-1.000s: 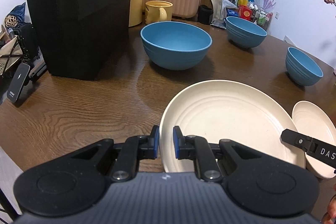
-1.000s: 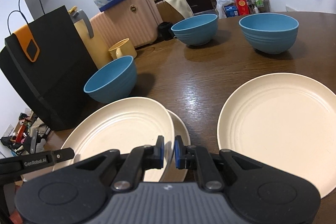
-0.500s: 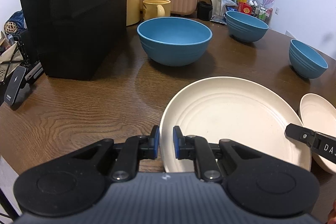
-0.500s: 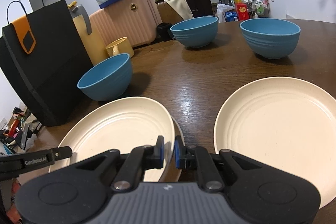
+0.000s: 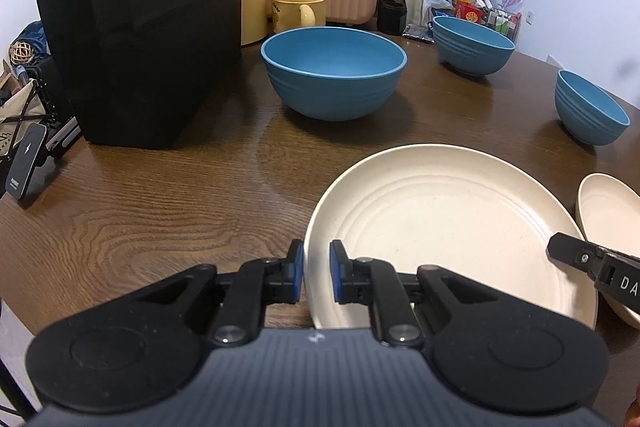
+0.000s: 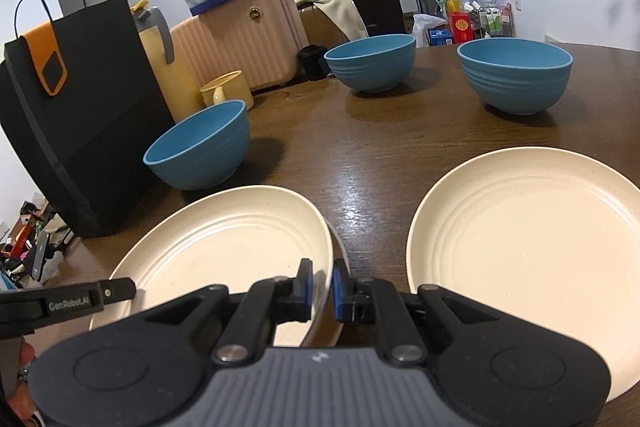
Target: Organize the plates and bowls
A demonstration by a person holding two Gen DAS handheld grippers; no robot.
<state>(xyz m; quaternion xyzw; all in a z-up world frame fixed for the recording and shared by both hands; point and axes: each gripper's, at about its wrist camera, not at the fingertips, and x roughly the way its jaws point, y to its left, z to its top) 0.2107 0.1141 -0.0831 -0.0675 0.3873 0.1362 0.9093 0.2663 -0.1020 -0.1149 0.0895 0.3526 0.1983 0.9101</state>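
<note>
Where claw arm [image 6: 72,303] reads "GenRobot.AI" (white), "DA" opposite

Left tool [image 5: 317,277] and right tool [image 6: 321,289] both clamped.

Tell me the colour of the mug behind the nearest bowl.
Yellow mug; left wrist view shows it best.

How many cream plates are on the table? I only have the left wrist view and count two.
Observer: Three. The right wrist view shows another large plate lying alone to the right of the held plate.
Operator: Is the right gripper really gripping the held plate?
Observer: Yes, the right gripper is shut on its right rim.
Operator: Does that rim clear the small plate?
Observer: It overlaps the small plate from above; whether they touch cannot be told.
</note>
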